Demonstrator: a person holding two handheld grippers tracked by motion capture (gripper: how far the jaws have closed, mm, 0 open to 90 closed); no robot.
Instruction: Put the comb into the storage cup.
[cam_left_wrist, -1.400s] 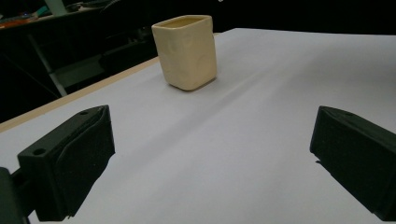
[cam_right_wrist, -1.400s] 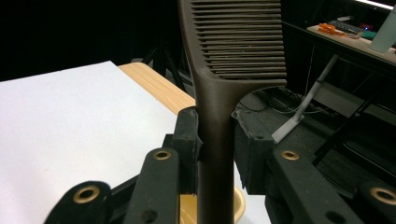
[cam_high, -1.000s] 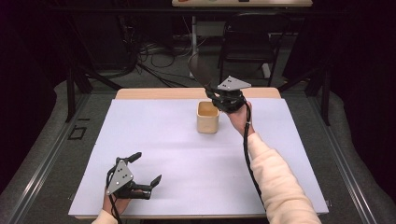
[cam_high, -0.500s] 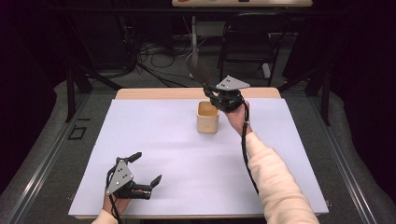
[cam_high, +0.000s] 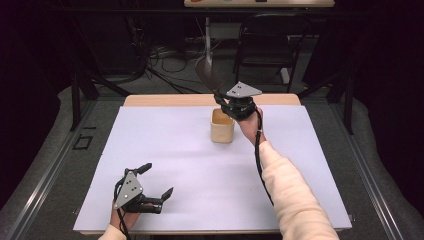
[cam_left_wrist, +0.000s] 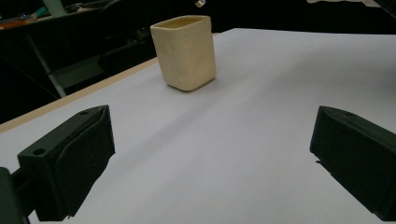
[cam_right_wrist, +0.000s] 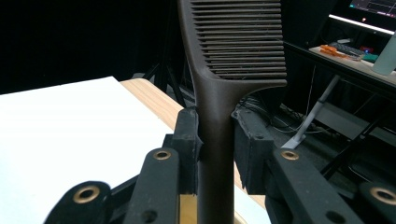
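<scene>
Dark plastic comb (cam_right_wrist: 219, 93) stays pinched in my right gripper (cam_high: 235, 106), unchanged above the cup (cam_high: 222, 127); insertion pending, left gripper (cam_high: 150, 187) spread.

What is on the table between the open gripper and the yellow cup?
Nothing: only bare white table cover lies between the left gripper and the cup, as the left gripper view shows.
</scene>
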